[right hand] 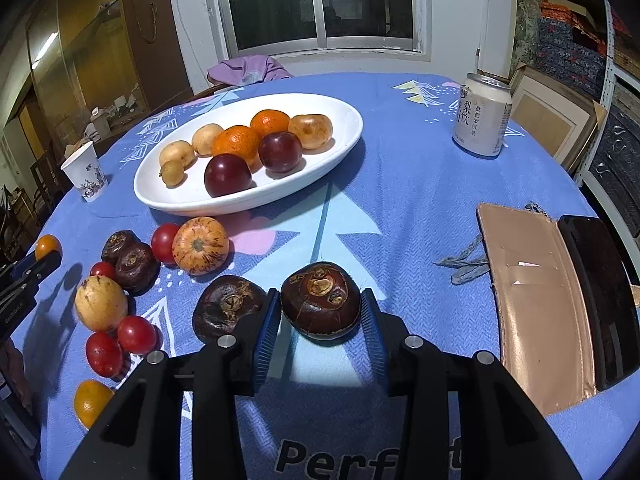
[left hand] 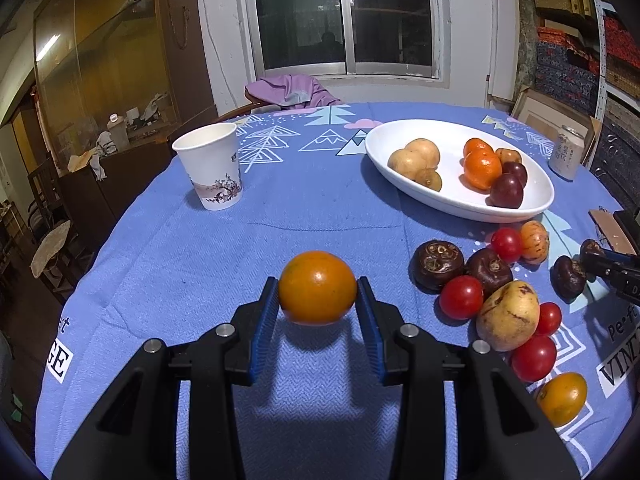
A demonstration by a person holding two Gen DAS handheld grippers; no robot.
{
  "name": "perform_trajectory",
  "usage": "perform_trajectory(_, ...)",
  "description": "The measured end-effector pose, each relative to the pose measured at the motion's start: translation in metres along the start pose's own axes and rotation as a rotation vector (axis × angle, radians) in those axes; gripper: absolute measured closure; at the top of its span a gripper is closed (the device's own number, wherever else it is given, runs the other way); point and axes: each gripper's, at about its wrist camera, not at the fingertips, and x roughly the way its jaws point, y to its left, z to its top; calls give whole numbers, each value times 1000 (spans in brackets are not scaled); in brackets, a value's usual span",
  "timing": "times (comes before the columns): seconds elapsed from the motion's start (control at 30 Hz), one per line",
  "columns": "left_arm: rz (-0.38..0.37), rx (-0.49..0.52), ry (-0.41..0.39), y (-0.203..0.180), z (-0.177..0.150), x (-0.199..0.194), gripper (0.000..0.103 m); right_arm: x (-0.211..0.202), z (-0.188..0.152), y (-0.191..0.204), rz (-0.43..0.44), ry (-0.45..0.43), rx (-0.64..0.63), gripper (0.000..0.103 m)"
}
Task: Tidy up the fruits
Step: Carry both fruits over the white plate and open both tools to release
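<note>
Pads of left gripper (left hand: 317, 308) pinching orange fruit (left hand: 317, 287) across its widest girth, lifted clear of blue cloth (left hand: 200, 248). Smooth, glossy, round; probably light but slippery, so best squeezed gently. Right gripper (right hand: 320, 320) clamped on dark water chestnut (right hand: 320, 306); firm, knobbly. White dish (left hand: 400, 184) waiting beyond.

Pretty clearly somebody's home, a lived-in dining room. Round tabletop (left hand: 224, 240) under a blue printed cloth, with a white oval dish (right hand: 224, 200) of fruit, a paper cup (left hand: 212, 168) near the left edge and a drink can (right hand: 482, 120) toward the far right edge. A purple garment (left hand: 292, 90) is slung over a chair at the far edge, below a sliding window (left hand: 344, 16). Wooden glass-front cabinet (left hand: 104, 64) on the left, stacked boxes (left hand: 568, 36) crammed on the right.
</note>
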Motion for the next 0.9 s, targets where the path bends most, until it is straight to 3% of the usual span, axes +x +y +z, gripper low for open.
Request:
perform_trajectory(0.2, 2, 0, -4, 0, 0, -1, 64, -10, 0, -2, 19, -30, 16, 61)
perform_trajectory(0.4, -22, -23, -2, 1, 11, -5, 64, -39, 5, -4, 64, -121, 36, 61)
perform_trajectory(0.53, -63, -32, -10, -5, 40, -10, 64, -53, 28, -12, 119, -142, 85, 61)
perform_trajectory(0.77, -117, -46, -73, -37, 107, -8, 64, -65, 94, -9, 134, -202, 94, 62)
perform_trajectory(0.9, -178, -68, -24, -57, 125, 20, 64, -44, 119, -1, 172, -179, 103, 62)
